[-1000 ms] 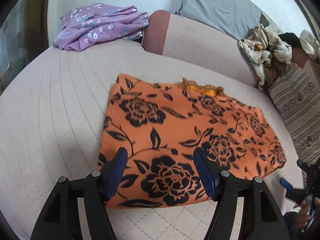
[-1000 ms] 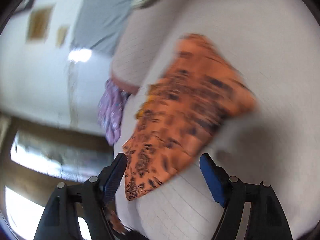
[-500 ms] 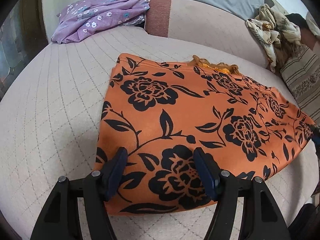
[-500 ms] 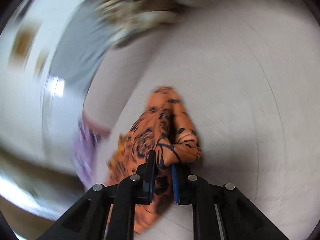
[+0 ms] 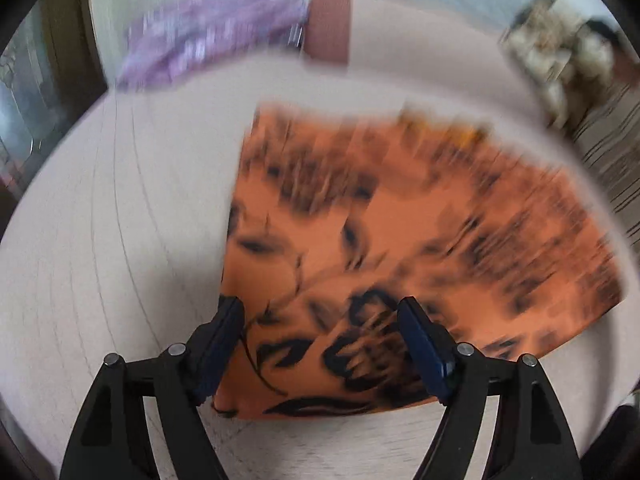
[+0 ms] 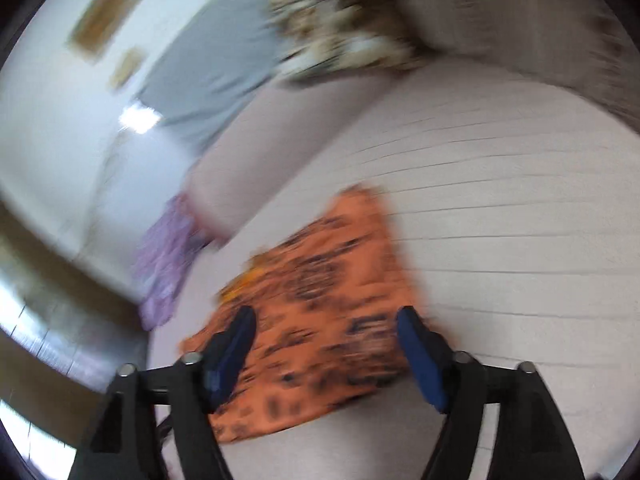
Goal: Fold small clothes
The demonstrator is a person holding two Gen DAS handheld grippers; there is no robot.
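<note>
An orange garment with black flowers lies flat and folded on the beige quilted sofa seat. My left gripper is open and empty, hovering over the garment's near edge. In the right wrist view the same orange garment lies below my right gripper, which is open and empty above it. Both views are blurred by motion.
A purple floral garment lies at the back left on the sofa. A cream patterned pile of clothes sits at the back right by a striped cushion. A grey pillow leans against the wall.
My right gripper was shut on the garment's corner half a second ago; it has let go and opened. The garment's right side now lies folded in. The left gripper has shifted a little.
</note>
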